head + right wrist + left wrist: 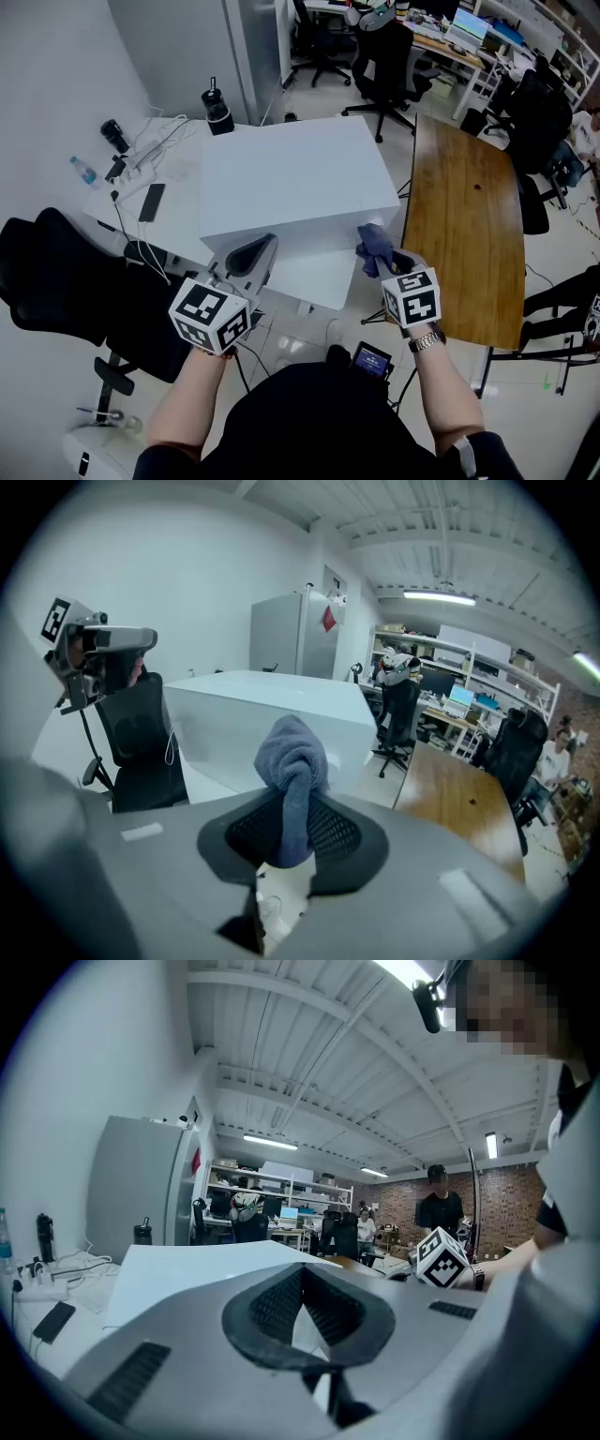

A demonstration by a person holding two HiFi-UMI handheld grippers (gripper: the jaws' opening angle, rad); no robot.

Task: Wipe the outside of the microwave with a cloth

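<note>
Nearest the camera, the person's forearms reach forward, a wristwatch (427, 340) on the right one. The left gripper (261, 247) sits just in front of the microwave (291, 178), a plain white box, toward the left part of its near face. Its padded tips meet and nothing is between them. The right gripper (292, 803) is at the microwave's near right corner, tilted downward, and its jaws are clamped on a blue-grey cloth (292, 752). The cloth is bunched into a rounded wad that sticks out past the tips. The wad is close to the microwave's near face at that corner; no view shows whether it touches.

The microwave stands on a white table (127, 225). To its left on that table lie a dark phone (152, 202), a power strip with cables (141, 155) and a small water bottle (84, 172). A black office chair (56, 281) stands to the near left of the microwave, by the table's edge. To the microwave's right is a long wooden table (464, 234) with a bare top. At its far left corner stands a black flask (217, 111). Beyond the microwave are more office chairs (389, 66) and desks with monitors (469, 28).
</note>
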